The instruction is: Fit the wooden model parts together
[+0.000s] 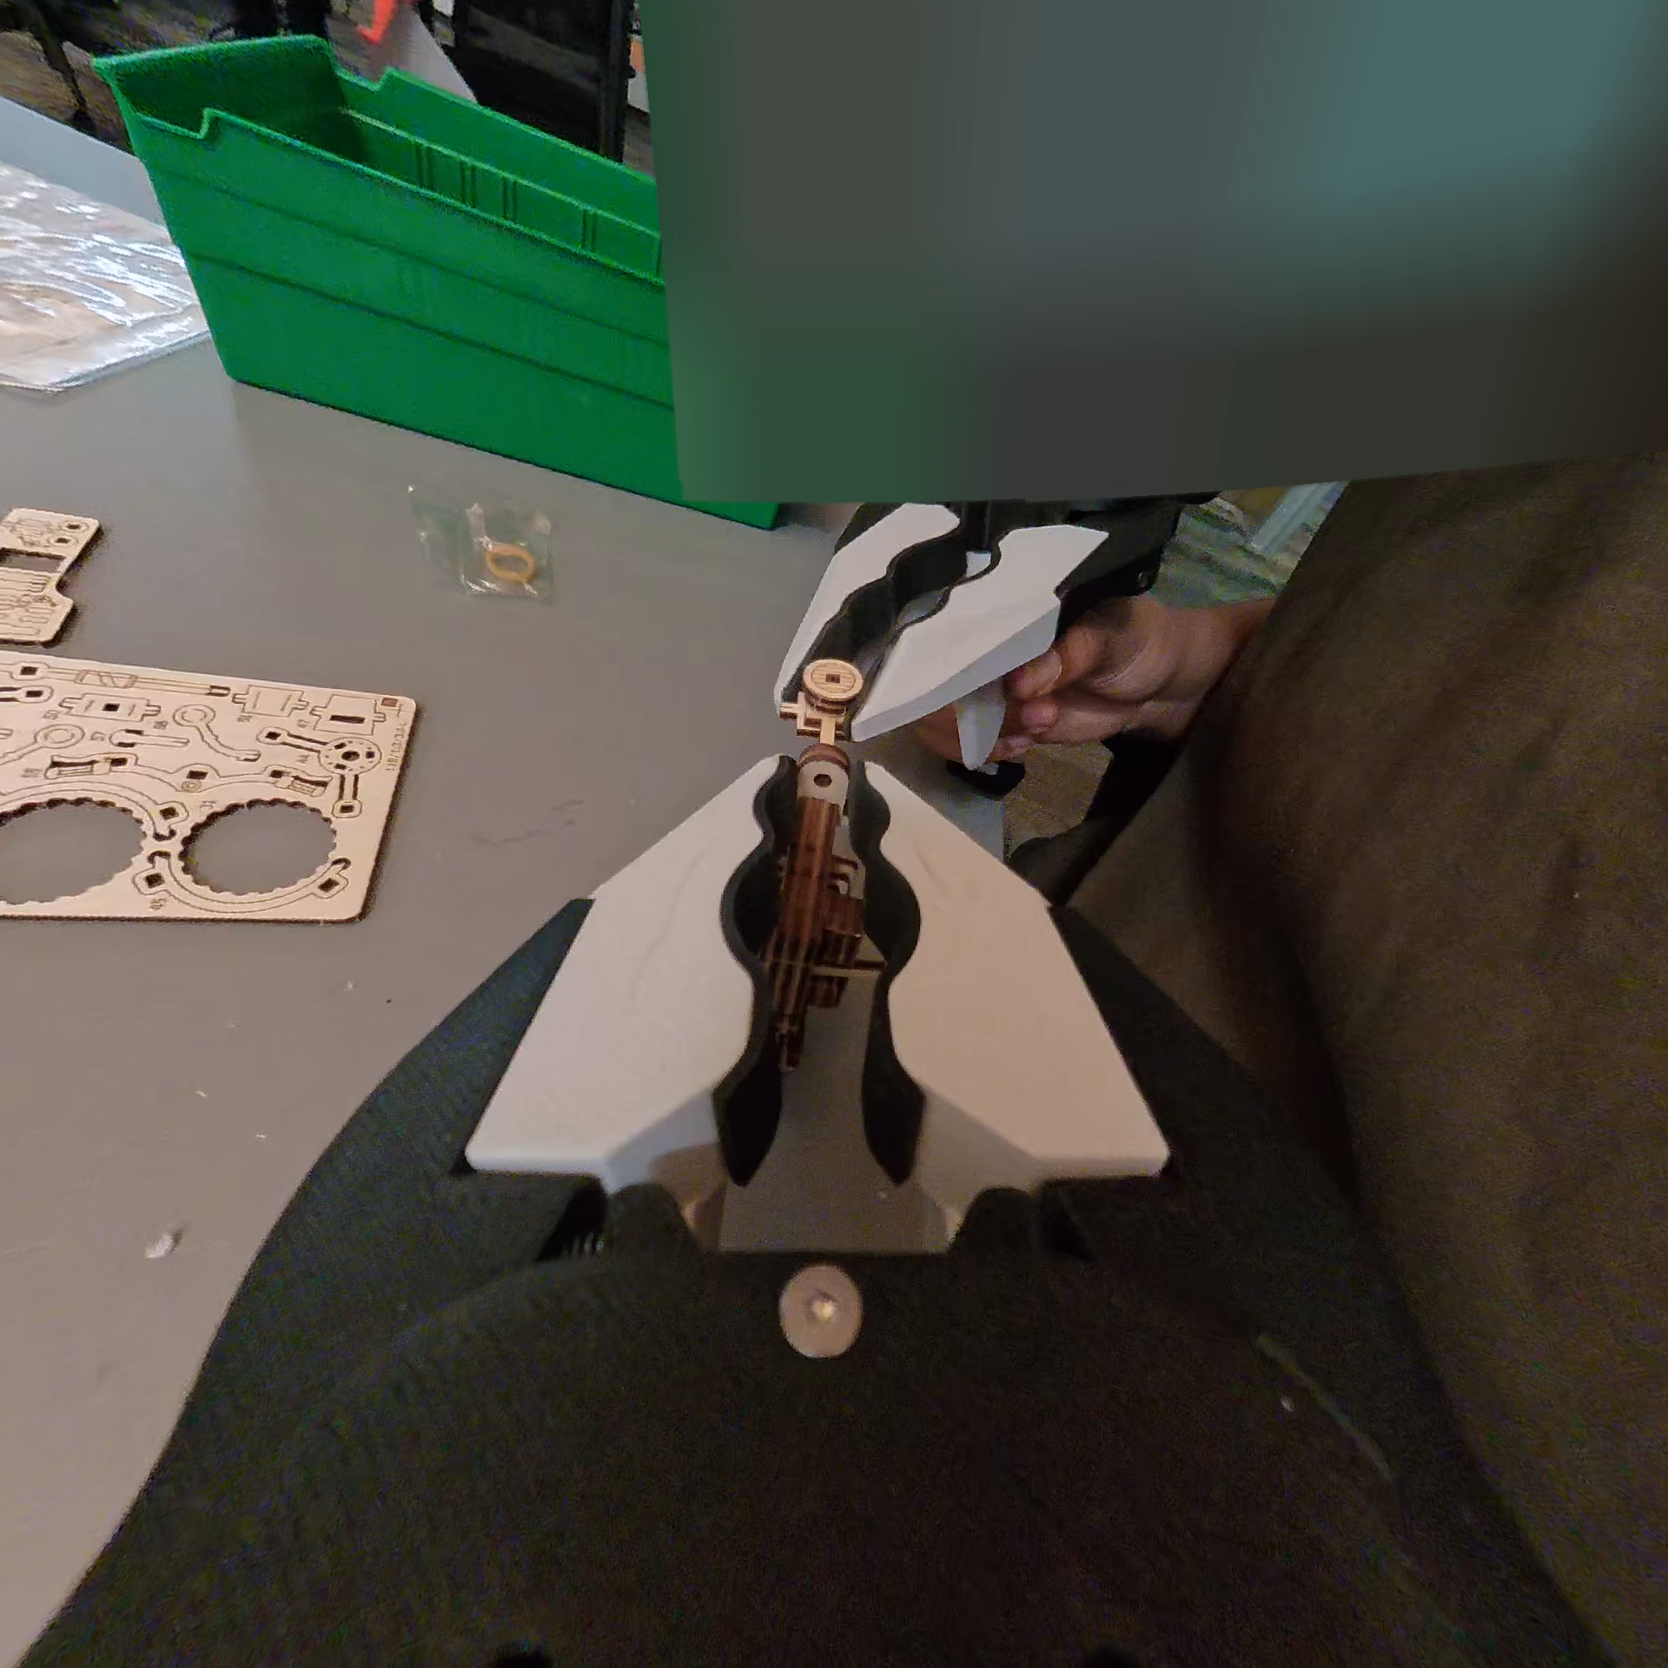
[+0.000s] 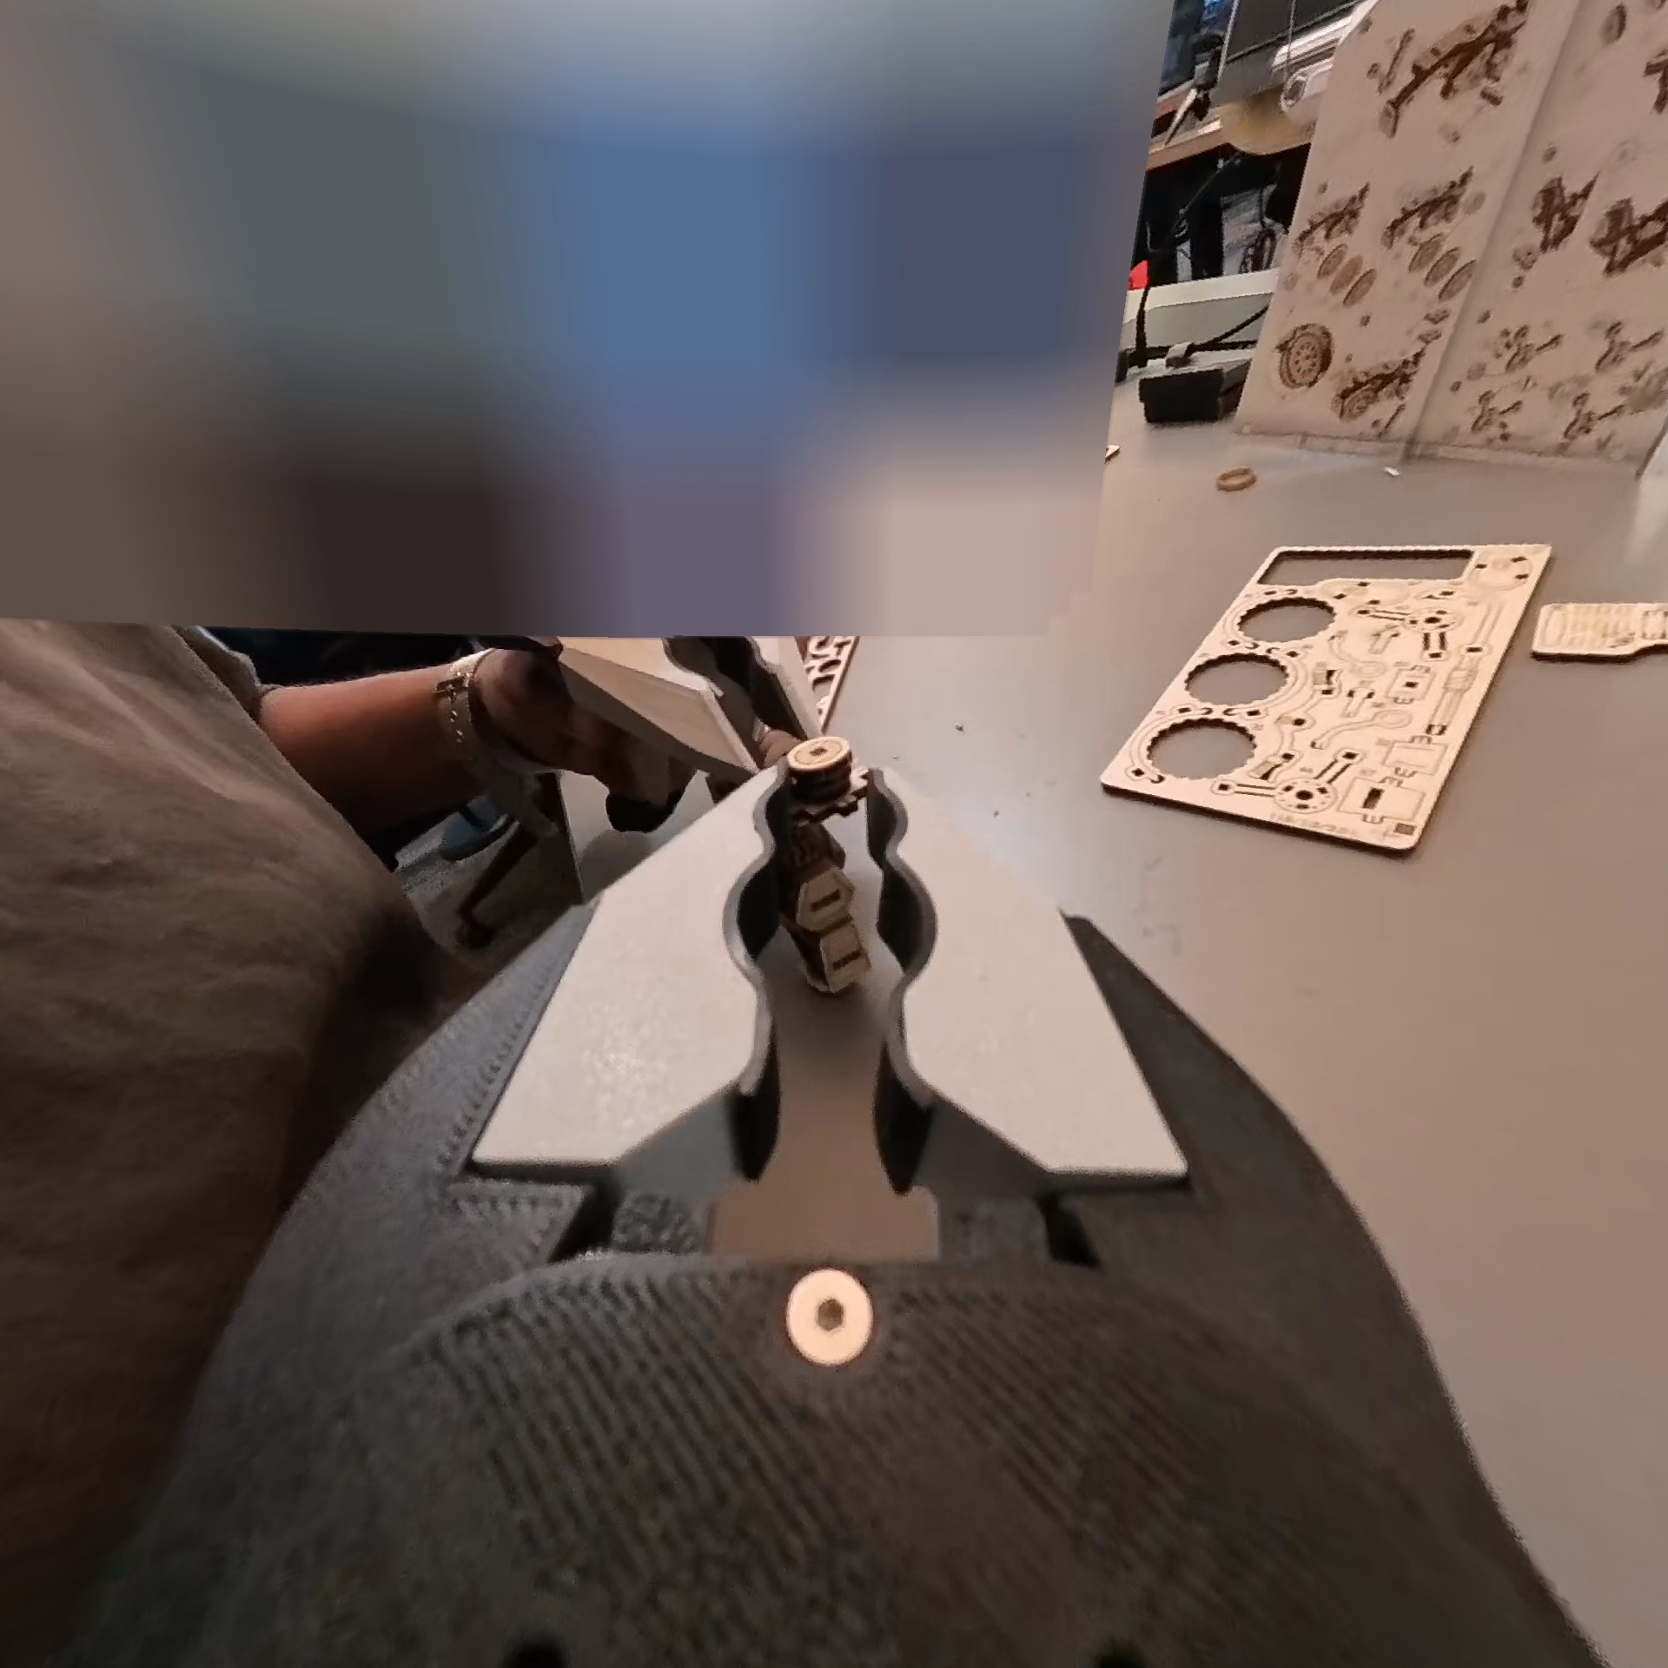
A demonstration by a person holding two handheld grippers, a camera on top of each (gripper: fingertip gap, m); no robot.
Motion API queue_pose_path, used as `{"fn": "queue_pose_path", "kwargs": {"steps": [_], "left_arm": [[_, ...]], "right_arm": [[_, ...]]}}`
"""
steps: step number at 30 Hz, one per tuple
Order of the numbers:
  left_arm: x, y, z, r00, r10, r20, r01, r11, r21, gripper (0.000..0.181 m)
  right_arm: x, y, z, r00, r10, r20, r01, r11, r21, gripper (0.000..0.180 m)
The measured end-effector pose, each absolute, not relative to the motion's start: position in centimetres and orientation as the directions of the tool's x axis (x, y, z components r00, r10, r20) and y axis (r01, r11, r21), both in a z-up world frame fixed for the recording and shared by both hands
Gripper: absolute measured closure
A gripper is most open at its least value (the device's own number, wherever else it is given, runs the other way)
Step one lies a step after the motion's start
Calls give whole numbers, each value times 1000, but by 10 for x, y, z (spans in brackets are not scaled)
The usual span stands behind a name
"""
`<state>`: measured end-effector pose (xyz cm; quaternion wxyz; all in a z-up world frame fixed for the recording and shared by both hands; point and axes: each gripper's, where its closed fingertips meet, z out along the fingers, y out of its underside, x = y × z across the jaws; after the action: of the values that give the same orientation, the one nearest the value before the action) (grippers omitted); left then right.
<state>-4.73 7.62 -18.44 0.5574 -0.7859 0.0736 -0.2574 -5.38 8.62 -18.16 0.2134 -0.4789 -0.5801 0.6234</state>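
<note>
In the left wrist view my left gripper [image 1: 821, 767] is shut on a dark brown layered wooden sub-assembly [image 1: 812, 912], whose pale tip with a hole pokes out past the fingertips. My right gripper [image 1: 823, 719] faces it tip to tip, just above, shut on a small wooden piece with a round cap [image 1: 832, 688]. The two parts are nearly touching. In the right wrist view my right gripper [image 2: 823, 778] holds that capped piece [image 2: 817, 756] at its tips. A white finger [image 2: 650, 708] of the left gripper shows beyond it, its tips hidden.
On the grey table [image 1: 560, 722] lie a punched-out wooden parts sheet [image 1: 199, 785] [image 2: 1336, 704], a smaller sheet fragment [image 1: 41, 578], a small plastic bag with a rubber band [image 1: 492, 551] and a green bin [image 1: 406, 298]. A printed sheet [image 2: 1489, 226] stands at the back. The person's brown-clothed body fills one side. Both grippers' tips are close together, under 4 cm apart.
</note>
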Motion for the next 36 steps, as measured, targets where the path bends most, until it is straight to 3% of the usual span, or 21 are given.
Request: {"fn": "queue_pose_path", "kwargs": {"steps": [13,28,36], "left_arm": [[-50,77,-184,870,-380,314,170,-367,-914,171],[-45,76,-185,895,-372,247,80,-412,-908,171],[-43,76,-185,897,-370,241,66,-428,-902,171]], "right_arm": [[-56,86,-183,-416,855,-310,287,-200,-937,166],[-51,85,-185,-449,794,-410,370,-252,-894,167],[-49,84,-184,-493,801,-341,368,-163,-915,167]]}}
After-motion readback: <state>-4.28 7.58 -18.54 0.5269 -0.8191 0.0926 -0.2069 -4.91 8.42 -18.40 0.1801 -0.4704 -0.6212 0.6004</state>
